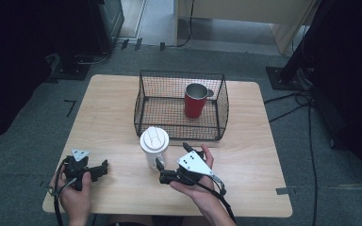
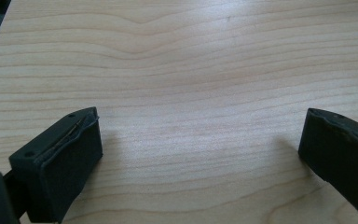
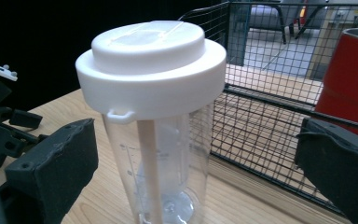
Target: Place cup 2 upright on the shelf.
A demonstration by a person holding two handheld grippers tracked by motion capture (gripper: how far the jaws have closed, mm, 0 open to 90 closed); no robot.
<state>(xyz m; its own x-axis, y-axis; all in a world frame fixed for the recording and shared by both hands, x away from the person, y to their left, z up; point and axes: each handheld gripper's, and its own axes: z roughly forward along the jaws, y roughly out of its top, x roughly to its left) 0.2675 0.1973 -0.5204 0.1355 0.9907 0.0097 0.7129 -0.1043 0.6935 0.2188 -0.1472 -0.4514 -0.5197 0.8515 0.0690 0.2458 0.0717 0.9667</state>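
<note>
Clear plastic, tall and narrow, the tumbler with the wide white lid [image 3: 151,116] stands upright on the table just at the 6 o'clock side of the black wire mesh basket [image 1: 181,106]. The right gripper [image 1: 172,162] has its jaws spread apart on either side of it, not yet touching. The left gripper [image 1: 102,168] lies at about 8 o'clock on the tabletop, jaws wide apart with bare wood between them.

The tumbler is top-heavy under that broad lid and probably light, so a jaw arriving first on one side could tip it toward the basket. Squeezing the slick wall too low or too gently might let it slide or swing when lifted. The basket's near wall stands high; a low carry could catch the base on its rim. Inside, at 1 o'clock, the red metal mug [image 1: 196,100] could be knocked.

Pale wood-grain table [image 1: 108,113] with rounded corners, smooth and matte. Grey carpet surrounds it, with cables, dark stands and a light cabinet beyond.
</note>
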